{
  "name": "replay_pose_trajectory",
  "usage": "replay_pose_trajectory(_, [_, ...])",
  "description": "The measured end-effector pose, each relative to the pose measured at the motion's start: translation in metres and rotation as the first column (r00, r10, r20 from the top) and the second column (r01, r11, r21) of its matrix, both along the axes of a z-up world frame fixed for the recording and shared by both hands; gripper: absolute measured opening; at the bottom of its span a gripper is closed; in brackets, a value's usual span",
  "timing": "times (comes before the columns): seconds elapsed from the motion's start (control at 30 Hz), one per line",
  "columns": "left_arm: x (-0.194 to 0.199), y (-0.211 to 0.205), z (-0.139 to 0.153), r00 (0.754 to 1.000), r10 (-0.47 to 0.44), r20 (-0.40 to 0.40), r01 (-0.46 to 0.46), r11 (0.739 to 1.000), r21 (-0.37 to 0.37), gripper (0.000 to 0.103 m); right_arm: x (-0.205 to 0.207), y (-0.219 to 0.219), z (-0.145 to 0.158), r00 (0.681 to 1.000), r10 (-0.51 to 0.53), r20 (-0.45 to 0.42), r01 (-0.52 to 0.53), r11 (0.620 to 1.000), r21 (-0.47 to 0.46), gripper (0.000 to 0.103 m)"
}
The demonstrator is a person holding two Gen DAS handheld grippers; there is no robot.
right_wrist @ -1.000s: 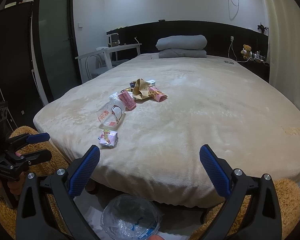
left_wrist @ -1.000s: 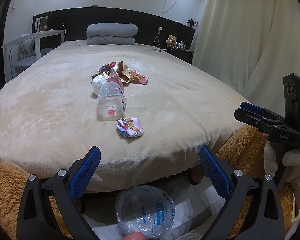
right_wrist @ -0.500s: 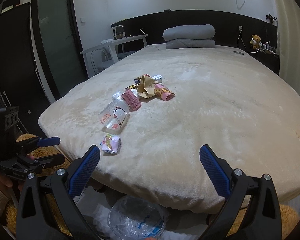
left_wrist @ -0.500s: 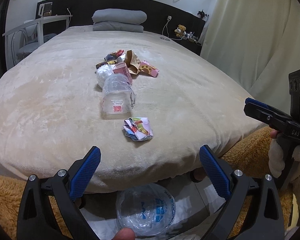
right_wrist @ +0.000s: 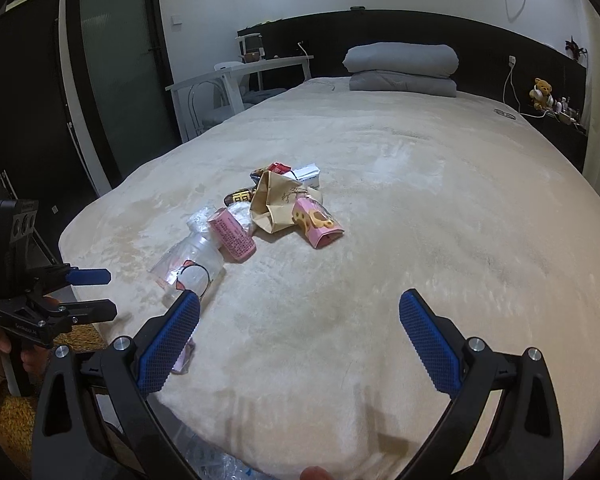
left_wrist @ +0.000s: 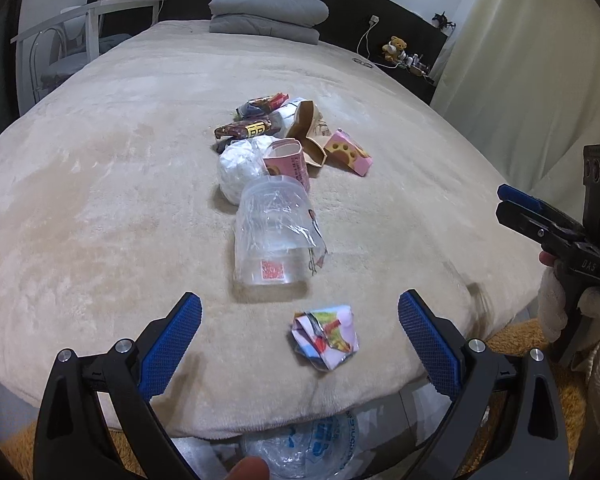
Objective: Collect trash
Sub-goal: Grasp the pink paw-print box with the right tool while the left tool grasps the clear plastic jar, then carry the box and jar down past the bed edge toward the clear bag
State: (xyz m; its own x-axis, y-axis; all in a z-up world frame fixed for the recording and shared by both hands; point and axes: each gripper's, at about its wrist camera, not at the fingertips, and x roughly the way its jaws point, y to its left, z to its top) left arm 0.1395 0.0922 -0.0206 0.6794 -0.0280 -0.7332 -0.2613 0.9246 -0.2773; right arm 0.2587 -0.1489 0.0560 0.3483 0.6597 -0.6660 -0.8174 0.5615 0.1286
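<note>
Trash lies on a beige bed (left_wrist: 100, 200). A crumpled colourful wrapper (left_wrist: 326, 336) sits nearest, between my left gripper's (left_wrist: 300, 320) open blue fingers and just beyond them. Behind it lie a clear plastic cup (left_wrist: 276, 236), a white wad (left_wrist: 240, 168), a pink carton (left_wrist: 290, 162), a brown paper bag (left_wrist: 306, 128), a pink biscuit box (left_wrist: 348, 152) and dark wrappers (left_wrist: 248, 128). My right gripper (right_wrist: 300, 320) is open and empty over the bed's near edge, right of the cup (right_wrist: 190, 264). It also shows in the left wrist view (left_wrist: 516, 204).
A clear plastic trash bag (left_wrist: 308, 448) lies on the floor below the bed edge. A brown rug (left_wrist: 540, 360) covers the floor. Folded grey bedding (left_wrist: 268, 14) sits at the headboard. A white desk and chair (left_wrist: 72, 40) stand at the left. A curtain (left_wrist: 532, 60) hangs at the right.
Both grippers have moved forward and up over the bed edge. The trash now sits closer, and the crumpled wrapper is between the left fingers. Both stay open.
</note>
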Motion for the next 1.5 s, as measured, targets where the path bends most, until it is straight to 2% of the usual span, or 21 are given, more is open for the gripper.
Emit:
replay_pose_trajectory(0.33, [0.053, 0.026, -0.017, 0.993, 0.015, -0.119, -0.024, 0.997, -0.077, 0.097, 0.054, 0.058, -0.022, 0.994, 0.107, -0.014, -0.108, 0.993, -0.051, 0.098])
replay_pose_trajectory(0.43, [0.066, 0.033, -0.025, 0.987, 0.021, -0.158, -0.036, 0.995, -0.093, 0.096, 0.072, 0.077, -0.031, 0.991, 0.13, -0.016, -0.131, 0.989, -0.071, 0.092])
replay_pose_trajectory(0.67, [0.087, 0.043, -0.043, 0.972, -0.001, -0.234, -0.035, 0.988, -0.152, 0.095, 0.11, 0.114, -0.062, 0.986, 0.155, -0.065, -0.161, 0.981, -0.104, 0.085])
replay_pose_trajectory(0.77, [0.092, 0.046, -0.047, 0.972, -0.014, -0.236, -0.028, 0.985, -0.173, 0.095, 0.122, 0.124, -0.072, 0.984, 0.161, -0.082, -0.169, 0.98, -0.105, 0.085])
replay_pose_trajectory(0.8, [0.094, 0.046, -0.047, 0.971, -0.016, -0.238, -0.025, 0.985, -0.17, 0.091, 0.124, 0.128, -0.075, 0.982, 0.166, -0.086, -0.175, 0.979, -0.11, 0.079])
replay_pose_trajectory(0.83, [0.096, 0.046, -0.048, 0.969, -0.022, -0.245, -0.022, 0.985, -0.172, 0.08, 0.126, 0.131, -0.078, 0.982, 0.17, -0.088, -0.179, 0.977, -0.116, 0.074])
replay_pose_trajectory(0.93, [0.099, 0.047, -0.052, 0.966, -0.039, -0.254, -0.01, 0.981, -0.192, 0.075, 0.129, 0.138, -0.089, 0.977, 0.186, -0.104, -0.199, 0.97, -0.14, 0.064])
replay_pose_trajectory(1.03, [0.101, 0.044, -0.051, 0.968, -0.055, -0.246, 0.007, 0.982, -0.191, 0.069, 0.13, 0.14, -0.093, 0.979, 0.185, -0.087, -0.197, 0.966, -0.166, 0.04])
replay_pose_trajectory(1.5, [0.079, 0.047, -0.034, 0.985, -0.018, -0.171, -0.012, 0.985, -0.171, 0.068, 0.111, 0.119, -0.072, 0.985, 0.161, -0.061, -0.169, 0.972, -0.164, 0.039])
